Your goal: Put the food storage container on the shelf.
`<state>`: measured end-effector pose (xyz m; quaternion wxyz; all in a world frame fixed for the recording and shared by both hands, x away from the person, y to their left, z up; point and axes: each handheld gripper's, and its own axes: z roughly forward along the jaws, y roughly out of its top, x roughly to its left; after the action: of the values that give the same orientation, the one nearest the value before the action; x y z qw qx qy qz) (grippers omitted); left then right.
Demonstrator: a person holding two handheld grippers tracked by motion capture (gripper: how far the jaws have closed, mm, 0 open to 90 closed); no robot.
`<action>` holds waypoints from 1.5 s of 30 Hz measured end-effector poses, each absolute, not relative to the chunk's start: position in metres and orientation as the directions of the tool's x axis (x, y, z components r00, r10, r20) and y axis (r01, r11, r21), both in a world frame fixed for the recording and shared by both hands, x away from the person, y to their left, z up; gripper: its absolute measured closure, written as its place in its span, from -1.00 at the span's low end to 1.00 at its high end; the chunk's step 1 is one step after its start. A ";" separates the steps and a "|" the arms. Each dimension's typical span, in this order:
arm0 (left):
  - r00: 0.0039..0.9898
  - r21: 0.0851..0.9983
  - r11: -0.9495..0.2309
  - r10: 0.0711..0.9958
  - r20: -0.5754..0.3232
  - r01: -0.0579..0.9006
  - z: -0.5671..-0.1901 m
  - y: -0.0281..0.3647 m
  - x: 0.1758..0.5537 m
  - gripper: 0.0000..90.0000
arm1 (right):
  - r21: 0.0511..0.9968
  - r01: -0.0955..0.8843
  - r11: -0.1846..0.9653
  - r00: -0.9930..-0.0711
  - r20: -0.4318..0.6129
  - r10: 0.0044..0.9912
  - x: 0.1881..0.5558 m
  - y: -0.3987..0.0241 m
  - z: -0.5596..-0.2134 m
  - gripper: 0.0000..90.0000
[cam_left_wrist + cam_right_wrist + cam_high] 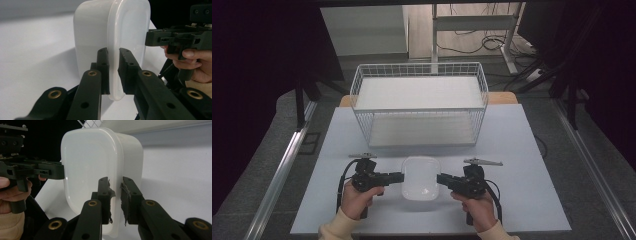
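Black jaws of the left gripper (pixel 113 72) close narrowly on the rim of a white plastic container (pixel 110 37), and the right gripper (pixel 115 200) pinches the opposite rim the same way. Held between the two grippers, the container (pixel 421 178) sits at the near middle of the pale table (pixel 522 165), its long sides reaching past both sets of jaws. Each gripper is held in a hand, left (pixel 359 197) and right (pixel 477 205). Beyond the grippers, well apart from the container, stands a white wire basket (pixel 419 102).
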<state>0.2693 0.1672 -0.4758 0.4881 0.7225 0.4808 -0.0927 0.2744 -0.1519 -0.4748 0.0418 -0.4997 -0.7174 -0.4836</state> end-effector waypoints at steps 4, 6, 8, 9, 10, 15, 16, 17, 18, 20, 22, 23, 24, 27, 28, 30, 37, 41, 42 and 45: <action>0.536 0.638 -0.066 0.612 -0.581 0.767 -0.468 0.167 0.266 0.77 | 0.672 0.740 0.034 -0.514 0.532 0.673 0.273 -0.152 -0.469 0.74; 0.541 0.645 -0.067 0.613 -0.575 0.761 -0.465 0.167 0.265 0.77 | 0.680 0.733 0.037 -0.521 0.526 0.672 0.272 -0.151 -0.466 0.74; 0.545 0.656 -0.063 0.618 -0.566 0.752 -0.461 0.167 0.263 0.77 | 0.689 0.724 0.039 -0.529 0.518 0.672 0.271 -0.151 -0.463 0.74; 0.553 0.664 -0.068 0.621 -0.555 0.744 -0.458 0.167 0.263 0.77 | 0.694 0.719 0.042 -0.535 0.514 0.671 0.272 -0.151 -0.461 0.74; 0.555 0.671 -0.067 0.625 -0.548 0.738 -0.455 0.166 0.262 0.77 | 0.701 0.711 0.046 -0.543 0.506 0.670 0.272 -0.151 -0.458 0.74; 0.577 0.703 -0.067 0.629 -0.521 0.708 -0.442 0.166 0.260 0.77 | 0.737 0.674 0.055 -0.575 0.476 0.665 0.273 -0.151 -0.445 0.74; 0.580 0.705 -0.066 0.626 -0.522 0.706 -0.441 0.166 0.261 0.77 | 0.740 0.671 0.056 -0.577 0.474 0.665 0.273 -0.151 -0.444 0.74; 0.582 0.707 -0.065 0.624 -0.522 0.704 -0.440 0.167 0.261 0.77 | 0.743 0.667 0.058 -0.582 0.471 0.663 0.273 -0.151 -0.442 0.74; 0.583 0.709 -0.061 0.619 -0.525 0.703 -0.439 0.167 0.261 0.77 | 0.744 0.666 0.057 -0.583 0.472 0.661 0.274 -0.152 -0.441 0.74; 0.587 0.713 -0.059 0.618 -0.524 0.698 -0.437 0.168 0.261 0.78 | 0.749 0.659 0.061 -0.591 0.467 0.658 0.275 -0.152 -0.438 0.74; 0.585 0.714 -0.053 0.616 -0.527 0.698 -0.435 0.169 0.262 0.78 | 0.753 0.655 0.064 -0.596 0.463 0.656 0.276 -0.151 -0.435 0.74; 0.587 0.717 -0.050 0.615 -0.527 0.696 -0.434 0.170 0.262 0.78 | 0.754 0.653 0.067 -0.599 0.460 0.656 0.277 -0.150 -0.434 0.74; 0.590 0.719 -0.050 0.613 -0.526 0.693 -0.433 0.171 0.263 0.78 | 0.756 0.651 0.069 -0.601 0.458 0.655 0.278 -0.149 -0.432 0.74; 0.595 0.725 -0.046 0.607 -0.527 0.688 -0.429 0.173 0.264 0.78 | 0.762 0.643 0.076 -0.609 0.448 0.655 0.279 -0.148 -0.426 0.74; 0.597 0.725 -0.044 0.603 -0.529 0.687 -0.427 0.174 0.265 0.78 | 0.764 0.641 0.078 -0.610 0.445 0.656 0.280 -0.147 -0.424 0.74; 0.602 0.730 -0.044 0.600 -0.526 0.682 -0.423 0.175 0.266 0.78 | 0.767 0.637 0.079 -0.612 0.441 0.657 0.281 -0.146 -0.419 0.74; 0.613 0.742 -0.044 0.597 -0.517 0.669 -0.409 0.177 0.271 0.78 | 0.778 0.624 0.076 -0.622 0.436 0.650 0.287 -0.145 -0.405 0.74; 0.613 0.744 -0.040 0.597 -0.518 0.667 -0.404 0.176 0.277 0.79 | 0.782 0.619 0.077 -0.624 0.430 0.653 0.291 -0.146 -0.399 0.74; 0.613 0.745 -0.036 0.595 -0.520 0.666 -0.403 0.176 0.279 0.79 | 0.782 0.618 0.076 -0.624 0.430 0.653 0.293 -0.146 -0.398 0.74; 0.616 0.750 -0.036 0.597 -0.514 0.661 -0.399 0.175 0.282 0.79 | 0.787 0.611 0.080 -0.628 0.421 0.655 0.297 -0.146 -0.392 0.74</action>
<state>0.2820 0.1754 -0.3986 0.5394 0.7191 0.4371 -0.0296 0.2967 -0.1463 -0.3922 -0.0208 -0.4310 -0.7346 -0.5237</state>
